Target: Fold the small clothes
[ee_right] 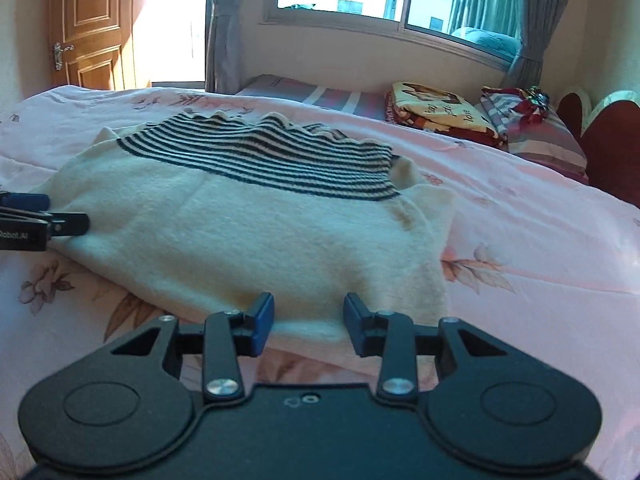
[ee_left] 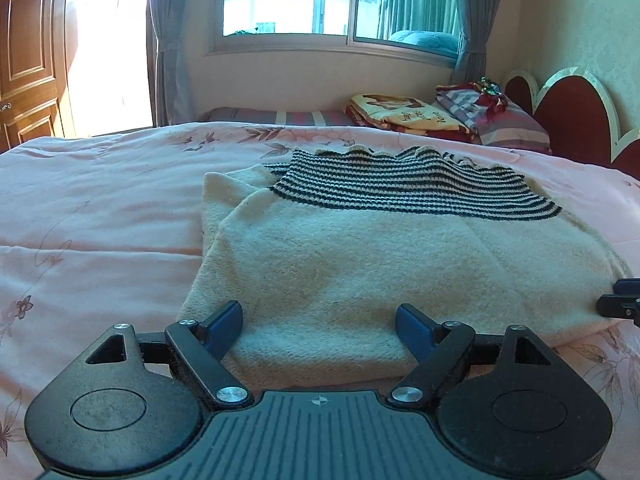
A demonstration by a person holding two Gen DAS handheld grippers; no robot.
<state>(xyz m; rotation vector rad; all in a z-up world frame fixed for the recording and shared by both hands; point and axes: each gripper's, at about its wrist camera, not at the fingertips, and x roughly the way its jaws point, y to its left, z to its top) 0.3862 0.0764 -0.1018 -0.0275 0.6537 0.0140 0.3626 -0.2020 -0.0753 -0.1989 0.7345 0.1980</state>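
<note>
A small cream knit sweater (ee_left: 360,264) with a black-and-white striped band (ee_left: 412,188) lies flat on the pink floral bedspread (ee_left: 100,216). My left gripper (ee_left: 320,320) is open, its blue-padded fingers astride the sweater's near hem. In the right wrist view the same sweater (ee_right: 248,232) lies ahead, striped band (ee_right: 272,156) at the far end. My right gripper (ee_right: 308,316) is open at the near edge of the sweater, empty. The left gripper (ee_right: 44,216) shows at the left edge of that view, and the right gripper (ee_left: 624,300) at the right edge of the left view.
Folded blankets (ee_left: 404,116) and a striped pillow (ee_left: 508,120) lie at the bed's far side by a red headboard (ee_left: 580,120). A window with grey curtains (ee_left: 320,0) and a wooden door (ee_left: 28,48) stand beyond the bed.
</note>
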